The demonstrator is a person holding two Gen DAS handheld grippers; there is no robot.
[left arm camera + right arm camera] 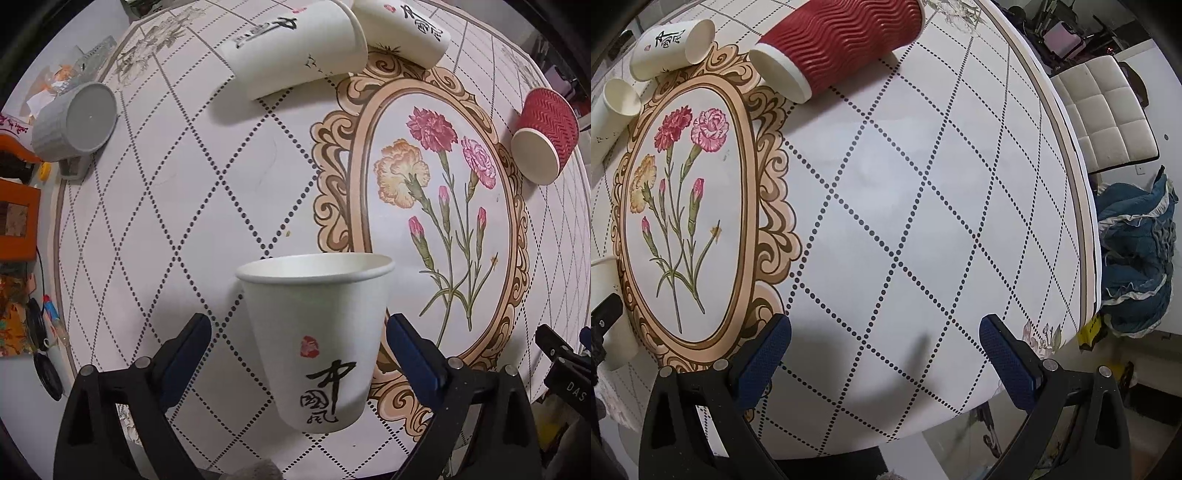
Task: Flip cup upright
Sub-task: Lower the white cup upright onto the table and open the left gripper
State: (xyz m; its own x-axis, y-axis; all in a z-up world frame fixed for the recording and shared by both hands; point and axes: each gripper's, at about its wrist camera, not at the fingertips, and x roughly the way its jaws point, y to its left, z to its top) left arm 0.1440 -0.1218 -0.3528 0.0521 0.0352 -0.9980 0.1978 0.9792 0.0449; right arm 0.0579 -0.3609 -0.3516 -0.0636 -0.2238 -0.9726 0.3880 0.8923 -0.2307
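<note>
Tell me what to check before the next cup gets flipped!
1. Near white cup upright, mouth up: ok.
2. Left gripper jaws off that cup: left side clear, right side cannot tell.
3. Right gripper jaws open, nothing held: ok.
4. Red cup upright: not ok, lying on its side.
5. Two far white cups upright: not ok, both lying down.
6. Grey mug upright: not ok, on its side.

grey ribbed mug (74,123), on its side, left edge of frame. orange box (16,221) below it. white tufted chair (1108,118), upper right. blue ruffled cloth (1137,258), right edge, beside floral tablecloth (905,184).
</note>
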